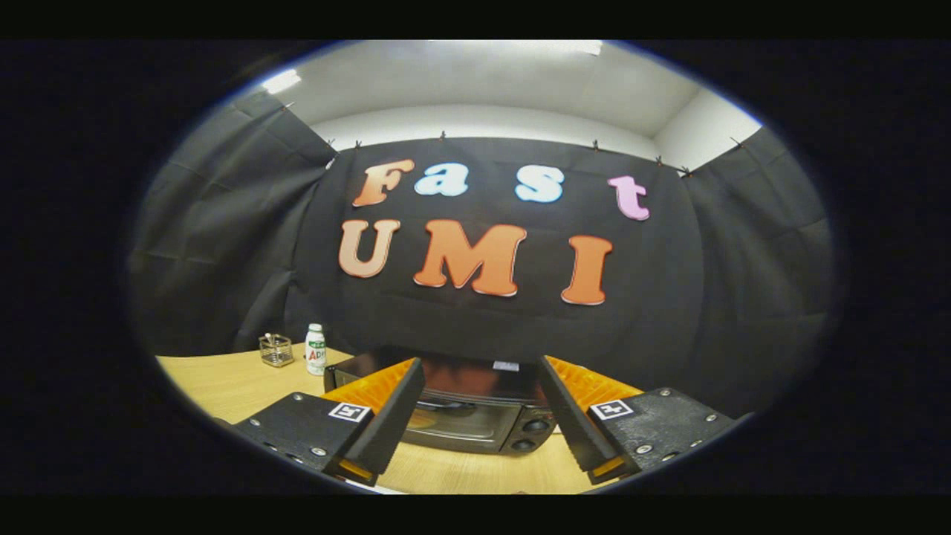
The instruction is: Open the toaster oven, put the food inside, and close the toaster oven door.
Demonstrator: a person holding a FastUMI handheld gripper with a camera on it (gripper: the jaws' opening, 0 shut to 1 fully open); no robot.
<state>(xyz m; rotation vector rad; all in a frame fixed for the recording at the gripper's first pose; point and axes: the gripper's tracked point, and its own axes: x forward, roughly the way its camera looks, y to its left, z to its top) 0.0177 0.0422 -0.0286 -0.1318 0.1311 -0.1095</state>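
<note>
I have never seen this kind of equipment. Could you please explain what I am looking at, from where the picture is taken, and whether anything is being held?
This is not a robot arm. A person holds a hand tool with a two-finger claw, and a small wide-angle camera rides on it, looking forward along the fingers. That is why the picture looks round and bent, and why the two fingers rise from the bottom.

The fingers are spread apart and hold nothing. Just beyond them, seen through the gap, a toaster oven stands on a wooden table. Its door looks closed, with two knobs beside the door.

Farther back, beside the oven, are a small white bottle and a little clear container; I cannot tell what is in it. I cannot make out any food. Behind everything hangs the booth's black cloth wall.
</note>
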